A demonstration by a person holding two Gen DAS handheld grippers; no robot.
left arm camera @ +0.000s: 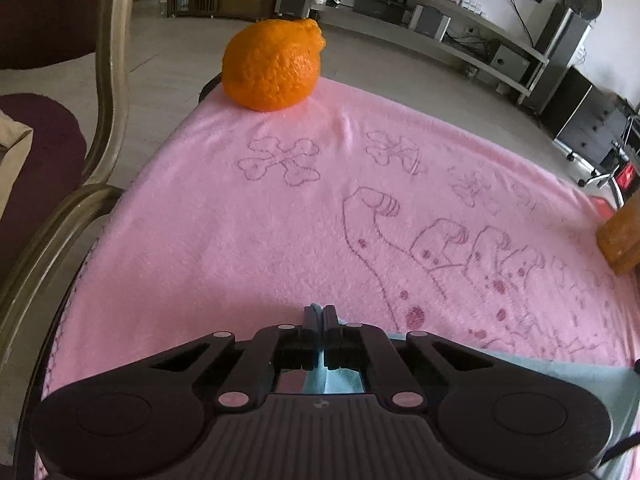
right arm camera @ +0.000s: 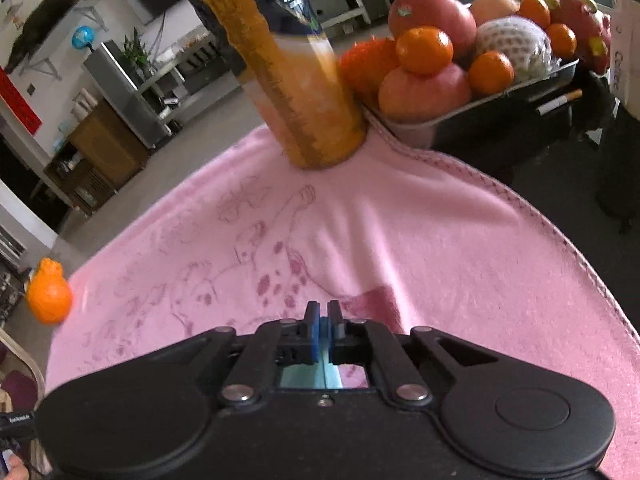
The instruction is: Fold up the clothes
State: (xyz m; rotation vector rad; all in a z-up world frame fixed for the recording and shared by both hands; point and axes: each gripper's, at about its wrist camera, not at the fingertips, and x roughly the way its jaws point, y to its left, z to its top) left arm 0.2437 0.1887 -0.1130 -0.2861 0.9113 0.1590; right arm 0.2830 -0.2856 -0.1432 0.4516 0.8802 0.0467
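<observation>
1. The pink towel lies spread flat over the surface, filling most of both wrist views; it carries purple line drawings of bones and paw-like shapes.
2. The left claw sits at 6 o'clock in the left wrist view, its two fingers pressed together on a thin fold of pale blue-green cloth, which shows between them and runs out toward 4 o'clock along the near edge of the towel.
3. The right claw sits at 6 o'clock in the right wrist view, likewise pinching a sliver of the same pale cloth between its blue pads.
4. A large bumpy orange rests on the far left corner of the towel, at 11 o'clock in the left wrist view; in the right wrist view it shows small at 9 o'clock.
5. A tall bottle of orange juice stands on the far right corner of the towel, at 12 o'clock in the right wrist view, blurred.
6. Just beside the bottle, at 1 o'clock, a metal tray holds piled fruit: oranges, pinkish-red round fruit, one in white foam netting, and dragon fruit.
7. A cigarette lies on the dark ledge next to the tray.
8. A curved chair frame stands at 9 o'clock in the left wrist view, beyond the towel's edge.
</observation>
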